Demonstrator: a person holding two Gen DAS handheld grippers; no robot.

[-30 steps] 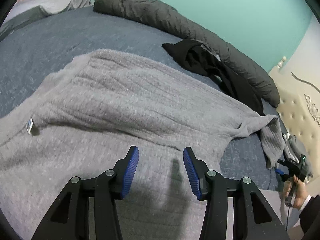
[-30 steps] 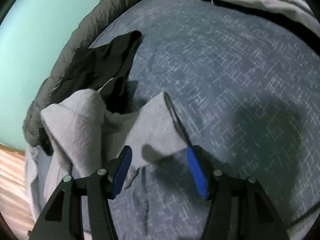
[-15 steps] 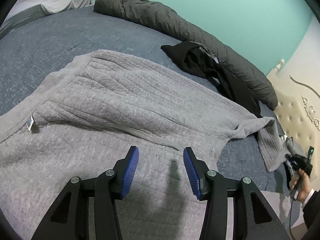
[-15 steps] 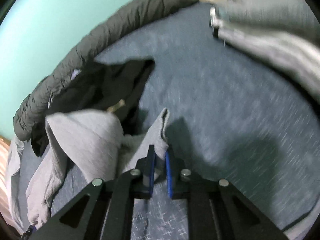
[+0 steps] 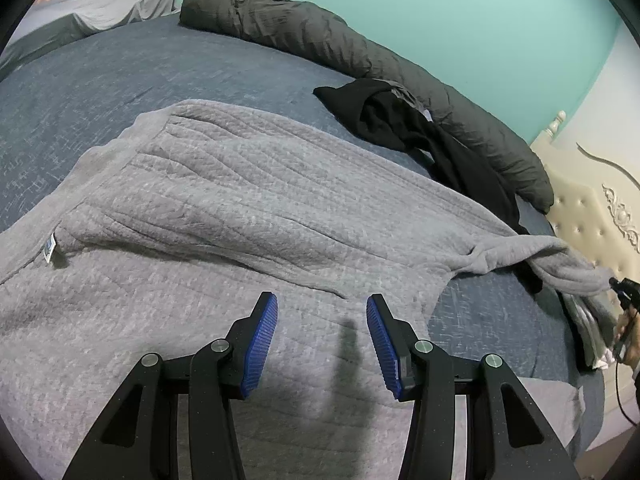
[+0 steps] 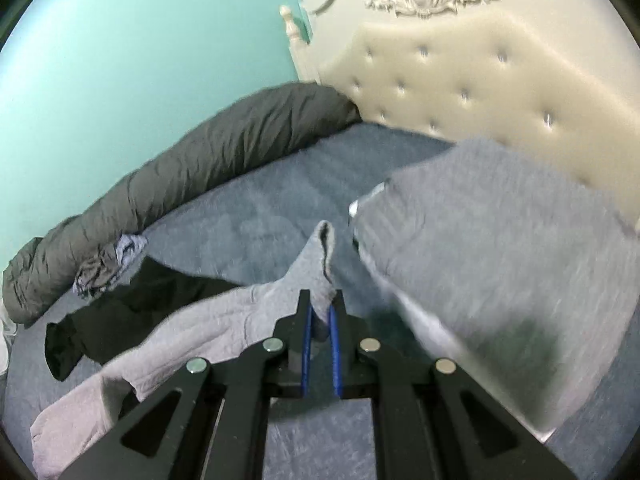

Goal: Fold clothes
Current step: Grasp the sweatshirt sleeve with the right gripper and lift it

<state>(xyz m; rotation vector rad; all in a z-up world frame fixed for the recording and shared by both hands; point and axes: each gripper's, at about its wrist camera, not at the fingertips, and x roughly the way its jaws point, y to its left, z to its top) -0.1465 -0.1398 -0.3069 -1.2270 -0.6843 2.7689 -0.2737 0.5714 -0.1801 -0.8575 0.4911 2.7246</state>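
A grey quilted sweater (image 5: 224,216) lies spread across the blue bed. My left gripper (image 5: 322,316) hovers just above its body, open, with nothing between its blue pads. The sweater's sleeve (image 5: 560,264) stretches off to the right, where my right gripper (image 5: 618,282) holds its end. In the right wrist view the right gripper (image 6: 320,312) is shut on the sleeve's cuff (image 6: 320,264), lifted off the bed, with the sleeve trailing down to the left.
A black garment (image 5: 420,136) lies crumpled beyond the sweater. A rolled dark grey duvet (image 5: 360,56) runs along the teal wall. A grey pillow (image 6: 500,248) sits by the tufted cream headboard (image 6: 460,72). A person's hand (image 5: 626,336) shows at the far right.
My right gripper shut on the sleeve's cuff and lifted it off the bed, tilting up towards the headboard. The sleeve has been drawn out to the right. The left gripper stayed put.
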